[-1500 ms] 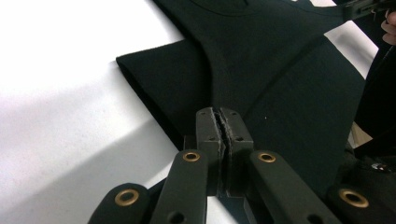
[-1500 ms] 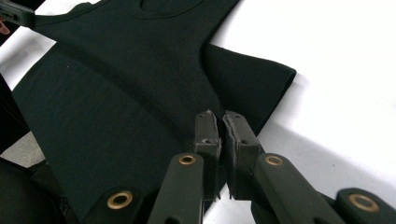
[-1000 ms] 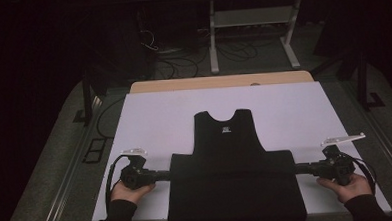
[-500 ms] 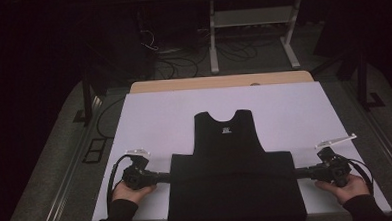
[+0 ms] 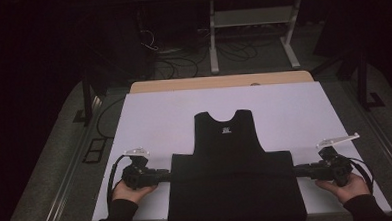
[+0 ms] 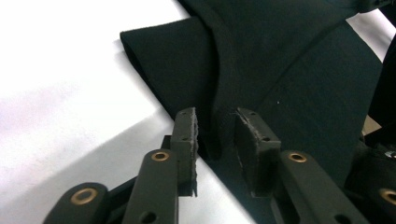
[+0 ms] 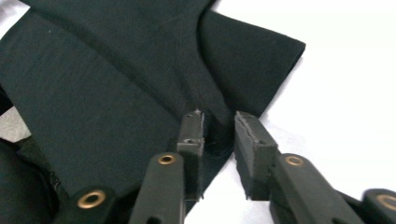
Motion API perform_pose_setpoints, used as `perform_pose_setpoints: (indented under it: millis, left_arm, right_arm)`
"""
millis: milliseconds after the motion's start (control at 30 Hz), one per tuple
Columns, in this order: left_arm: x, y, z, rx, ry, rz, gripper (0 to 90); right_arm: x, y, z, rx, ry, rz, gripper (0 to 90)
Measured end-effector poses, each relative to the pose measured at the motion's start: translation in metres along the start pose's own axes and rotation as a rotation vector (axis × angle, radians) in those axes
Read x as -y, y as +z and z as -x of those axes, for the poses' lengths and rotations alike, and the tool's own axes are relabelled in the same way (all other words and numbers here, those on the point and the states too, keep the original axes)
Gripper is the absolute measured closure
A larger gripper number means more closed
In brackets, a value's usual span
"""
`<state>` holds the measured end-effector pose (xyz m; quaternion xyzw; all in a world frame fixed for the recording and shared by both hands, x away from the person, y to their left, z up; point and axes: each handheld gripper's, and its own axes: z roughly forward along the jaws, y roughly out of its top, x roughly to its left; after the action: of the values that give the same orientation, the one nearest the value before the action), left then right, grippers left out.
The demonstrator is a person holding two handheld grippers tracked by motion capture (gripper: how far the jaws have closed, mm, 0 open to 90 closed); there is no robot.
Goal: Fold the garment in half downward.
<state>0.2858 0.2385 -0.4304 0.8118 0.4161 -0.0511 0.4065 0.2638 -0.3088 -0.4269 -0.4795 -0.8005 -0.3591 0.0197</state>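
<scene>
high view, black shirt (image 5: 231, 169), collar pointing away

We see a black garment (image 5: 232, 174) lying flat on the white table. Its neckline points away from us. Its lower part is folded into a wide band near the front edge

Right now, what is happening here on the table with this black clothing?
A person is folding a black sleeveless top on a white table surface, with a gripper in each hand. The lower part is folded up, so a wide band lies across the middle and the neckline points away from the person. The left gripper has its jaws around the fold's left edge, and the right gripper around the right edge. Both pairs of jaws stand slightly apart, with fabric between them.
</scene>
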Motion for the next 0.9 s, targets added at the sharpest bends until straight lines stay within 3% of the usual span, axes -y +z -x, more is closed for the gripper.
perform_pose_setpoints:
  millis: [233, 333, 433, 533, 567, 633, 767, 900]
  left_arm:
    - [-0.002, -0.003, 0.0, -0.036, 0.015, 0.034, 53.2]
    - [-0.003, -0.005, 0.001, -0.056, 0.028, 0.057, 42.8]
    - [-0.006, -0.007, 0.003, -0.075, 0.045, 0.077, 37.9]
    - [-0.008, -0.007, 0.004, -0.076, 0.062, 0.096, 29.3]
    - [-0.009, -0.007, 0.004, -0.07, 0.069, 0.101, 29.3]
    - [-0.011, -0.006, 0.004, -0.069, 0.089, 0.114, 20.6]
    - [-0.014, -0.004, 0.003, -0.054, 0.095, 0.131, 12.4]
    - [-0.017, 0.0, -0.001, -0.054, 0.097, 0.135, 0.0]
  right_arm:
    - [-0.001, -0.002, 0.0, 0.009, -0.015, 0.02, 57.2]
    - [-0.002, -0.003, -0.002, 0.008, -0.022, 0.044, 43.7]
    - [-0.003, -0.005, -0.003, 0.009, -0.027, 0.061, 37.2]
    - [-0.005, -0.006, -0.004, 0.022, -0.047, 0.096, 23.3]
    - [-0.005, -0.006, -0.004, 0.022, -0.047, 0.096, 23.3]
    - [-0.008, -0.008, -0.005, 0.052, -0.052, 0.118, 13.0]
    - [-0.011, -0.01, -0.006, 0.076, -0.062, 0.135, 0.0]
    - [-0.016, -0.009, -0.004, 0.078, -0.087, 0.13, 0.0]
